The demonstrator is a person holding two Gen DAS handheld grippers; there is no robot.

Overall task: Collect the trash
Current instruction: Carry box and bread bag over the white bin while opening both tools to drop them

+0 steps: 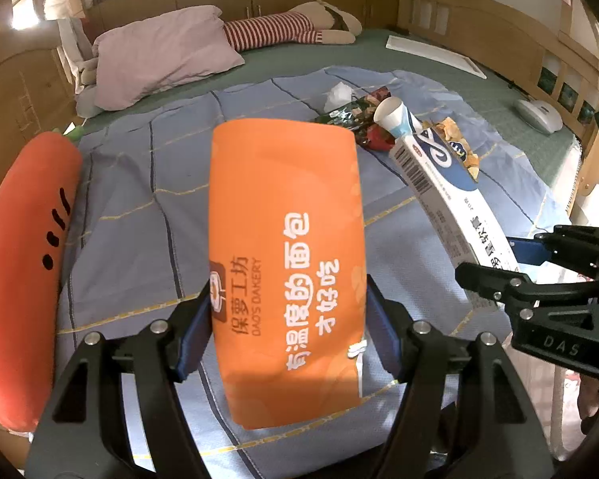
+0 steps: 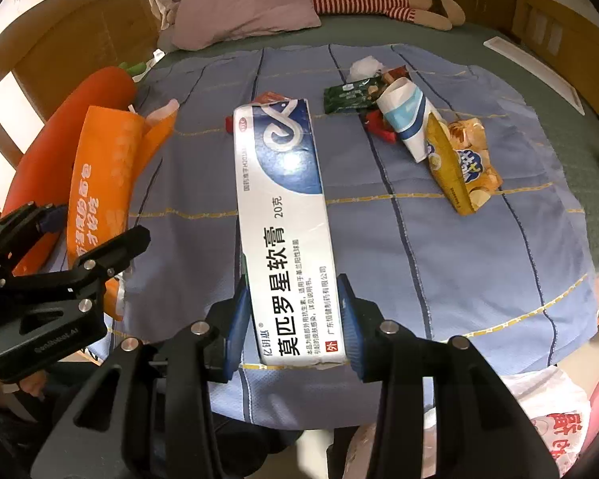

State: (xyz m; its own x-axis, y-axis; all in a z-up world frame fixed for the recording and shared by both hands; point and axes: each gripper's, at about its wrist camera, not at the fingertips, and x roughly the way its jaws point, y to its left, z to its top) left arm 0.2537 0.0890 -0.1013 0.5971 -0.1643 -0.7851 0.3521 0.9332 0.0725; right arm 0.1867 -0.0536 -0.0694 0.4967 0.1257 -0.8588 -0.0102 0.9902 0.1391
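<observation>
My left gripper (image 1: 287,319) is shut on an orange bakery bag (image 1: 285,239) and holds it above the blue blanket (image 1: 139,199). My right gripper (image 2: 293,319) is shut on a long white and blue ointment box (image 2: 283,215), also held above the blanket. Each gripper shows in the other's view: the right one with its box (image 1: 451,187) at the right edge, the left one with the bag (image 2: 100,183) at the left. Farther back on the blanket lie a paper cup (image 2: 407,119), a yellow snack bag (image 2: 459,163), a dark green wrapper (image 2: 349,97), a red wrapper (image 2: 379,125) and a crumpled tissue (image 2: 363,66).
A big orange carrot plush (image 1: 24,239) lies along the blanket's left edge. A pink pillow (image 1: 163,52) and a striped plush toy (image 1: 291,28) lie at the bed's far end. A white plastic bag (image 2: 547,423) with red print sits below the bed at lower right.
</observation>
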